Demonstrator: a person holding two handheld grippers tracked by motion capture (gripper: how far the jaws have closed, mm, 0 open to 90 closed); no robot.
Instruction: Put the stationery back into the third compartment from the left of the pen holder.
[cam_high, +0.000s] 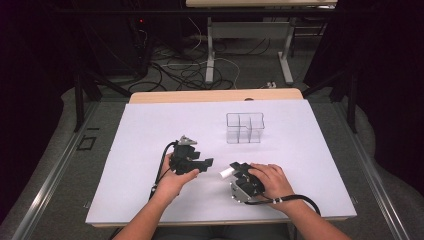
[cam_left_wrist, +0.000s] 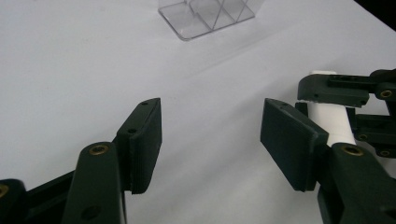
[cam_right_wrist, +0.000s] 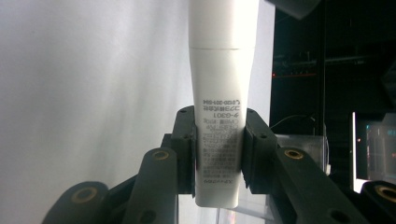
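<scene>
Near the front edge of the worktop (cam_high: 150, 150), I am holding a white tube (cam_right_wrist: 219, 93) in the right gripper (cam_right_wrist: 218, 154), whose jaws are clenching the printed lower body, close to the crimped end. The tube is sticking out toward the left gripper (cam_left_wrist: 210, 135), which is standing wide apart with nothing between its pads, aimed at the tube from just beside it. The clear divided organizer (cam_high: 244, 128) is sitting farther back, well apart from both hands.

I am judging the risks as follows. The grip is sitting low on a soft tube, so the long cap end is free to swing; if I am tilting the right hand quickly, the tube could be pivoting or sliding out between the pads. If I am bringing the left gripper in for a handover, its far pad may be knocking the tube or the right jaws before closing. Squeezing harder could be deforming the tube.
</scene>
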